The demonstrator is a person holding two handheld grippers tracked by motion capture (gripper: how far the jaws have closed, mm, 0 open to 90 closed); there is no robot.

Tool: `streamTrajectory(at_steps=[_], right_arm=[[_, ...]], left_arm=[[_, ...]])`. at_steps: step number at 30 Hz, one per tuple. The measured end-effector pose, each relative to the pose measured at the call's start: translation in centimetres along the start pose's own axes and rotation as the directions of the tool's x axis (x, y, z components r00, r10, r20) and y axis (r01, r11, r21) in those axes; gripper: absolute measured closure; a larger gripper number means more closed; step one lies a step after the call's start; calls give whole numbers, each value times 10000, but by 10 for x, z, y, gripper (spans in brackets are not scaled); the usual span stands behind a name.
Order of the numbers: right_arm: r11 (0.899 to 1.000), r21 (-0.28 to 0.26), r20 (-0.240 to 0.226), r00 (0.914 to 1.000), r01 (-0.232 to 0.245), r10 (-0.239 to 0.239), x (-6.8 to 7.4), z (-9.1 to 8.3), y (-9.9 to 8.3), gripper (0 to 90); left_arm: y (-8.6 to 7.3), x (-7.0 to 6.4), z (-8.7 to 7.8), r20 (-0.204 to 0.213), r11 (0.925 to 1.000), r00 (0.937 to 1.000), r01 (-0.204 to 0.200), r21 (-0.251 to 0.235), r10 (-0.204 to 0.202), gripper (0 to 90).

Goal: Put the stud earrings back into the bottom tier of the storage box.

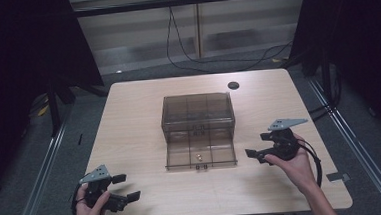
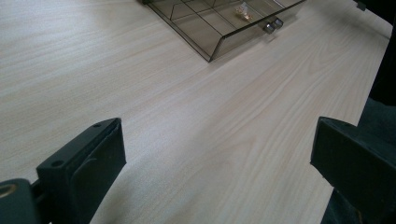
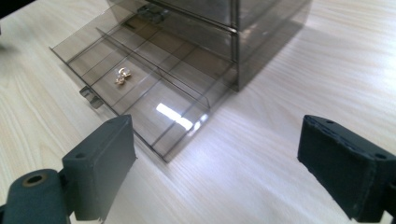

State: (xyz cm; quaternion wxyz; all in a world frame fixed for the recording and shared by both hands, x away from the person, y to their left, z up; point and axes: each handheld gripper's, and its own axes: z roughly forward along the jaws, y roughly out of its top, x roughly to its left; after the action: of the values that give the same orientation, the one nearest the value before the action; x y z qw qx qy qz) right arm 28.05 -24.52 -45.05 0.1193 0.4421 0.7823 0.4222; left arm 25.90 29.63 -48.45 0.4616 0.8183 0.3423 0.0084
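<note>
A pale wood-grain table [image 1: 129,121] stands on a grey floor in a dim room, cables trailing beyond it. At its centre sits a smoky clear plastic drawer box [image 1: 197,112], its bottom drawer [image 1: 200,155] pulled out, a small gold earring [image 3: 121,76] lying inside. The left gripper [image 1: 126,187] and right gripper [image 1: 254,149] flank it, jaws apart, holding nothing. A black disc [image 1: 233,85] lies near the far edge.

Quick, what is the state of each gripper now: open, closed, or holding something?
Left gripper: open, jaws wide apart, holding nothing, over the table.
Right gripper: open, holding nothing, beside the pulled-out drawer.
</note>
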Motion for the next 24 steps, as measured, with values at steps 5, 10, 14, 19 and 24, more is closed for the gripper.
streamTrajectory(at_steps=[5,10,14,19,24], right_arm=[[9992,-218,447,9984,-341,350,-4,-7,-15,63],[9974,-212,605,9957,-689,700,-9,-14,-28,36],[9955,-307,943,9913,-897,922,-13,-19,-38,23],[9948,-166,1161,9880,-1010,1022,-15,-20,-52,28],[9941,-126,1389,9844,-1077,1084,-16,-22,-64,52]], left_arm=[[0,0,0,-1,10000,10000,-10,-34,10,30],[0,0,0,17,10000,10000,-8,-17,8,30],[0,0,0,0,10000,10000,-10,-17,10,30],[0,-1,-1,-17,10000,10000,-9,-12,9,30],[1,0,0,-14,10000,10000,-76,40,76,30]])
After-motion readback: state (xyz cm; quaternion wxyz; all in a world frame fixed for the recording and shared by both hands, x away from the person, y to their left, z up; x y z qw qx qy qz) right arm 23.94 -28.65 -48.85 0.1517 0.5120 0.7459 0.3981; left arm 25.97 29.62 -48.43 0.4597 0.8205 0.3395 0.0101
